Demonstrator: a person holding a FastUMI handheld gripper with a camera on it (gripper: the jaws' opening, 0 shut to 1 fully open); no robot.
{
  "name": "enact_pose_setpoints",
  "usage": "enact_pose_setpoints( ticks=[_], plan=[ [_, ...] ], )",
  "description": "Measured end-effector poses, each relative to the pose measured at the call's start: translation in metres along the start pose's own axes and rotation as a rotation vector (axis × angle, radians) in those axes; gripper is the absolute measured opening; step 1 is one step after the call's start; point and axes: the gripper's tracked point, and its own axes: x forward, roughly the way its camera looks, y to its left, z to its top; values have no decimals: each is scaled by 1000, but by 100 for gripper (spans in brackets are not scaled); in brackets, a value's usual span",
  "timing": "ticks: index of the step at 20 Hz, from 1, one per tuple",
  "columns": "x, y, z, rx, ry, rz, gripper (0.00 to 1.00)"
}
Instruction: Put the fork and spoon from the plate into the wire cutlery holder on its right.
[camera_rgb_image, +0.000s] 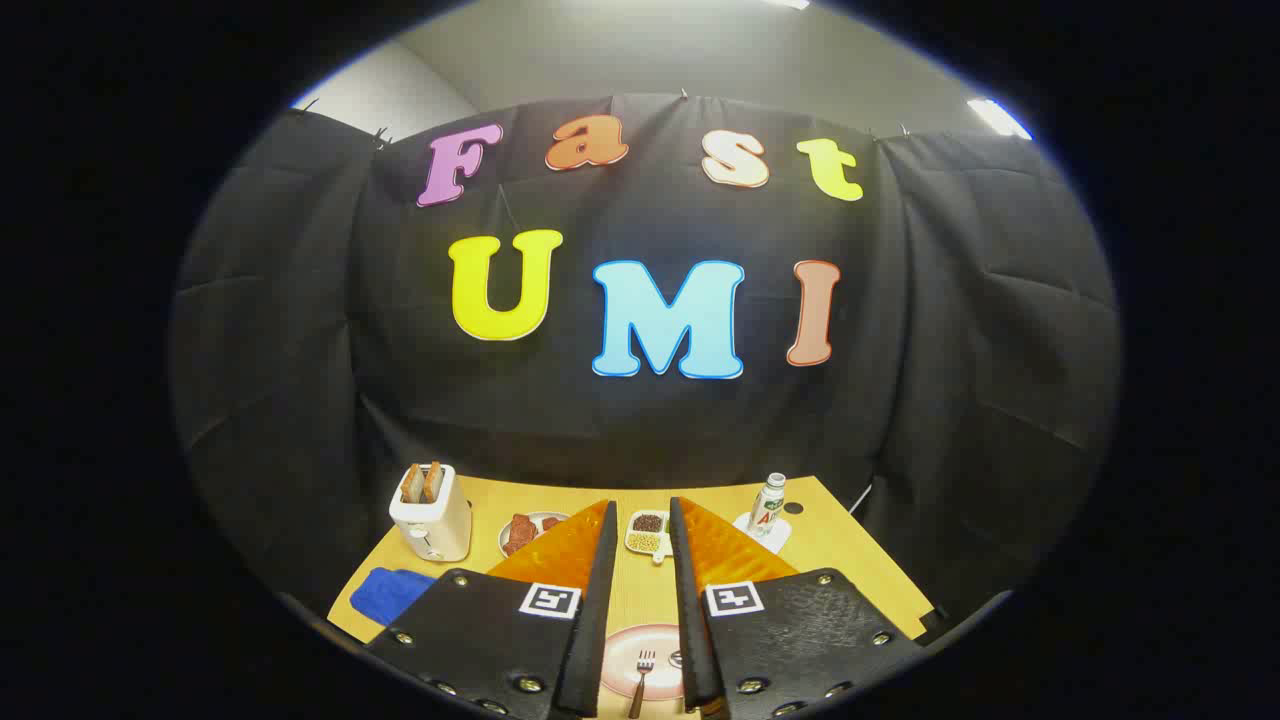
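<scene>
Broadly, the wooden table (850, 560) takes up the lower part of the gripper view, set against the booth's dark cloth wall. At its far left stands a white toaster (432, 515) with two slices of bread in its slots, and near it, at the table's near left corner, lies a blue cloth (390, 592). Beyond the left finger sits a plate of meat (522, 531); between the fingertips and past them is a small dish of beans (648, 533); beyond the right finger stands a small bottle (768, 504) on a white coaster.

The gripper (640, 515) hangs above the table with its fingers parted and holding nothing, a clear gap between them. Down in that gap, close under the gripper, lies the pink plate (625, 655). On it rests the fork (641, 675), tines pointing away from the gripper and handle toward it. Beside the fork a small metal piece, probably the spoon (677, 659), peeks out next to the right finger, mostly hidden.

I cannot make out the wire holder.

To my judgement the task is at its start: nothing has been picked up. The next move calls for tipping down toward the plate, lining the open fingers across the fork's handle, and closing on it.
</scene>
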Motion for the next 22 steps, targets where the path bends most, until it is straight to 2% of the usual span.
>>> enact_pose_setpoints(
  ticks=[7, 12, 18, 22],
  plan=[
    [17, -7, -46, 13, 123, -20, 32],
    [30, -17, -100, 36, 250, -45, 32],
    [34, -38, -187, 39, 513, -130, 32],
    [27, -44, -248, 62, 710, -151, 32]
  ],
)
